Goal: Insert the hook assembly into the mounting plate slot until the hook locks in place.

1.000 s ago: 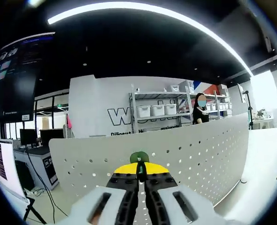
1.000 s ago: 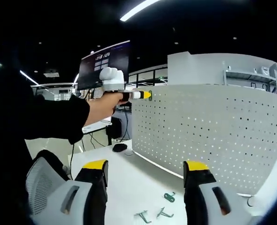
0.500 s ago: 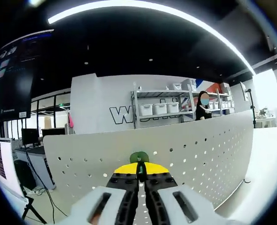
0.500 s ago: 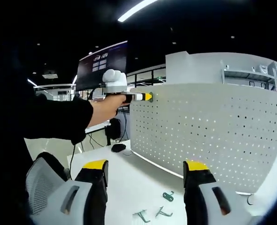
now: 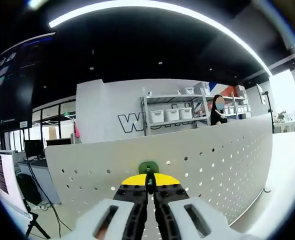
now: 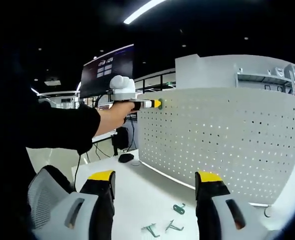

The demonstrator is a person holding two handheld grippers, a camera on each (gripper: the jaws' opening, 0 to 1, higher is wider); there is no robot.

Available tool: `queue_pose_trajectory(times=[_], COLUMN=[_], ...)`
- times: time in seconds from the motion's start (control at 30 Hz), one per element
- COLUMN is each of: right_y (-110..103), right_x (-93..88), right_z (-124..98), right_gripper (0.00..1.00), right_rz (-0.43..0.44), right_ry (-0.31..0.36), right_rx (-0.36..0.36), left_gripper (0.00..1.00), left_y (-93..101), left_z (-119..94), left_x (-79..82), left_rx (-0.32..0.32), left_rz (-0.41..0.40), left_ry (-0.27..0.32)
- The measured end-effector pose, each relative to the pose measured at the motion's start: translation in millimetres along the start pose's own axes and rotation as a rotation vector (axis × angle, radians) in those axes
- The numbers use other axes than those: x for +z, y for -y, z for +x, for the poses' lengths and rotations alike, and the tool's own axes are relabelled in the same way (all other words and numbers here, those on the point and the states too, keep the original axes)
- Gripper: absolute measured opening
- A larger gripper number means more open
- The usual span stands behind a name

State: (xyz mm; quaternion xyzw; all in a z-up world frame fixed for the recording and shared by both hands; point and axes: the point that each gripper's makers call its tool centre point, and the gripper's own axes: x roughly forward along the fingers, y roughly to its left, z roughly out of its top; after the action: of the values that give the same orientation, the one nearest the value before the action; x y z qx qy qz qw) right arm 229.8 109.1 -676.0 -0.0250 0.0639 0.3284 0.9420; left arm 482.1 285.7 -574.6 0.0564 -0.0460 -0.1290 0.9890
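Green hook [image 5: 148, 167] clamped at left gripper [image 5: 148, 181] fingertips, seemingly touching pegboard [image 5: 222, 160], right gripper [image 6: 155, 187] fingers apart.

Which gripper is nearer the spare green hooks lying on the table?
Right. The right gripper hangs open just above the spare hooks, which show between its jaws. The left gripper is up at the pegboard's top corner, shut on a green hook.

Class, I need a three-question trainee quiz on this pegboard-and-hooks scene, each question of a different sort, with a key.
1. True or false: the left gripper is shut on the green hook.
2. The spare hooks lie: A) on the white table; B) hung on the pegboard.
3. Fill in: the right gripper has its jaws ____.

Key: 1 true; 2 A; 3 open.
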Motion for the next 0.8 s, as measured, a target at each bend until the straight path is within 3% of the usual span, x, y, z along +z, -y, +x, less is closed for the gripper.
queue_pose_trajectory(times=[0.3, 0.37, 0.4, 0.57, 0.8], right_y=[0, 0, 0, 3, 1], right_x=[0.7, 1.3, 1.6, 1.5, 2.3], right_z=[-1, -1, -2, -5, -5], right_gripper=[0.62, 0.62, 0.62, 0.62, 0.62], right_rz=[0.006, 0.005, 0.005, 0.007, 0.003], right_ry=[0.005, 0.007, 0.008, 0.009, 0.011], right_rx=[-0.002, -0.002, -0.003, -0.014, -0.013], left_gripper=[0.04, 0.05, 0.05, 0.05, 0.14], left_y=[2.9, 3.4, 2.7, 1.9, -4.4], left_z=[0, 1, 0, -1, -12], left_x=[0.3, -7.7, -5.7, -6.9, -15.4], left_rx=[0.058, 0.070, 0.080, 0.074, 0.074], left_rz=[0.146, 0.142, 0.138, 0.123, 0.073], left_ry=[0.022, -0.011, 0.010, 0.002, -0.026])
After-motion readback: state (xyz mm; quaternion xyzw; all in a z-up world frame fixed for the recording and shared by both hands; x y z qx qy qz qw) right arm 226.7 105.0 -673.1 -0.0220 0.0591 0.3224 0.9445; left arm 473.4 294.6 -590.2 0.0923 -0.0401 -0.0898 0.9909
